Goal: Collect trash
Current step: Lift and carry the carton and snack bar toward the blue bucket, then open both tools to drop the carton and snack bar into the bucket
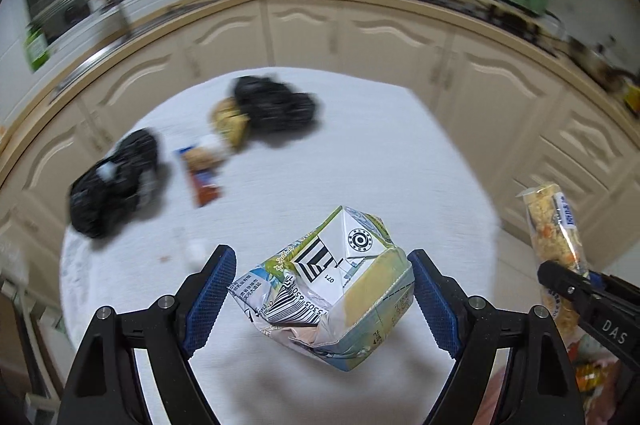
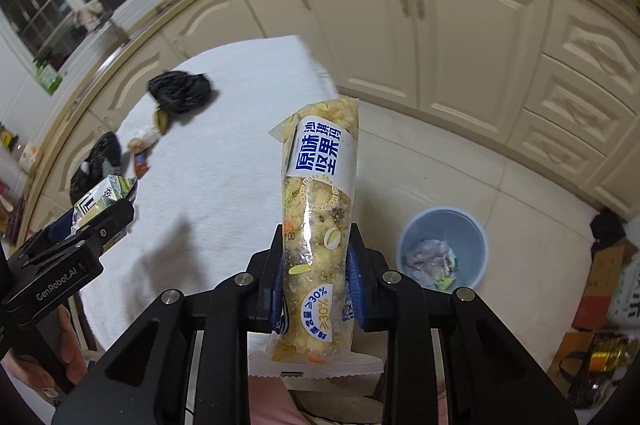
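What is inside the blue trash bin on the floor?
The blue bin holds crumpled wrappers, pale plastic and colourful scraps. Whatever lies beneath them is covered.

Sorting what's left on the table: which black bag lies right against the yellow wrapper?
The farther black bag, touching the yellow wrapper; the nearer black bag lies apart.

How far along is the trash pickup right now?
Done: the blue bin on the floor already holds some wrappers. In hand: the left gripper grips a crushed carton, and the right gripper is shut on a snack bar packet. Left: two black bags and small wrappers on the white table.
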